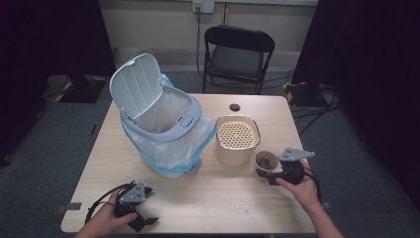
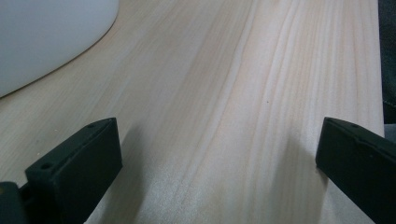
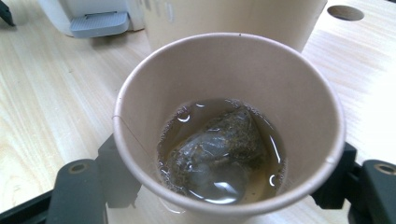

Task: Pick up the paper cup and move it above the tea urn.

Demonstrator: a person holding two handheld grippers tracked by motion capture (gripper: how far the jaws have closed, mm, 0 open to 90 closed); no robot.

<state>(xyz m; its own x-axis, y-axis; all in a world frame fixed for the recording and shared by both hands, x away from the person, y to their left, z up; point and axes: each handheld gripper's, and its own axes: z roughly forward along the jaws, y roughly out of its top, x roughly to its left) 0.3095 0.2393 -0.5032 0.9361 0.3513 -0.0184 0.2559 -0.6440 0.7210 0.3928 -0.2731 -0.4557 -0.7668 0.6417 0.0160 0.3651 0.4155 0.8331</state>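
Observation:
A brown paper cup (image 1: 266, 161) stands on the wooden table (image 1: 208, 198), right of centre. In the right gripper view the cup (image 3: 140, 93) holds shallow brown liquid and a soaked tea bag (image 3: 212, 149). My right gripper (image 1: 271, 176) is shut on the paper cup, one black jaw on each side of its wall, and a hand holds it from the right. At the table's front left corner my left gripper (image 1: 148, 206) rests low in a hand. It stands open, jaws wide apart over bare wood (image 2: 219, 154).
A white bin (image 1: 163, 124) with a plastic liner and raised lid (image 1: 133, 84) stands left of centre. Just left of the cup is a cream container with a perforated top (image 1: 236, 141). Water drops (image 1: 237, 203) lie near the front edge. A black chair (image 1: 237, 52) stands behind the table.

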